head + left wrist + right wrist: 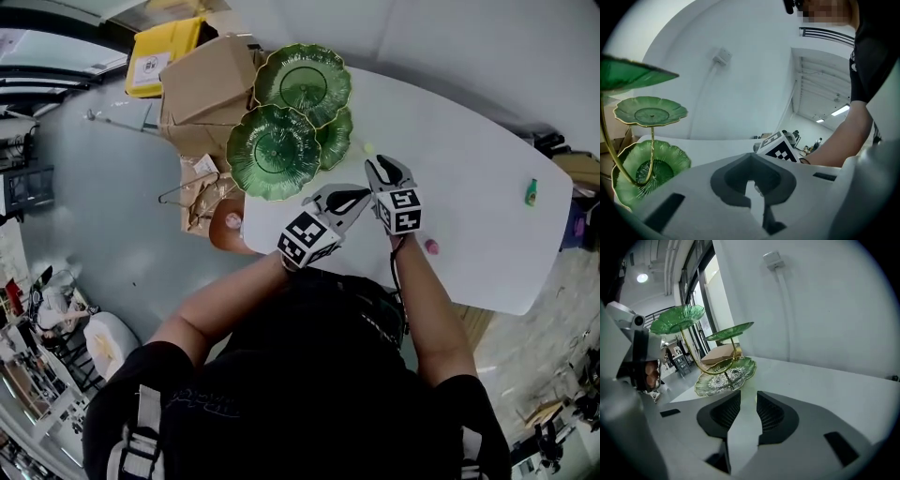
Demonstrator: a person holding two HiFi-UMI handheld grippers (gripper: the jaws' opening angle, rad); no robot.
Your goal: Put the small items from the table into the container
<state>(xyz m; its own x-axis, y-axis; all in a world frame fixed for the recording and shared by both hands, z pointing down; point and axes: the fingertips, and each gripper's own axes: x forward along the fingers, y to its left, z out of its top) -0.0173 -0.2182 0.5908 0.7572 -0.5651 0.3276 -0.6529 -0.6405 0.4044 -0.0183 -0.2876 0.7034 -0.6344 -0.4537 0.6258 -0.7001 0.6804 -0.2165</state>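
Note:
A green three-tier leaf-plate stand point(274, 150) stands at the table's far left, and it also shows as the plate stand point(651, 112) and the plate stand point(725, 373) in the two gripper views. A small yellow-green item point(367, 148) lies on the white table point(469, 169) just ahead of my right gripper point(381, 167). That right gripper point(744, 411) is open, and a faint yellow-green item point(750, 388) shows just beyond its tips, untouched. My left gripper point(354, 199) sits beside it, and the left gripper point(752, 187) looks shut and empty. A pink item point(431, 247) and a green item point(531, 193) lie further right.
A cardboard box point(206, 89) and a yellow bin point(164, 52) stand on the floor past the table's left end. A brown round stool point(228, 225) is under the near left corner. The right gripper's marker cube point(780, 147) shows in the left gripper view.

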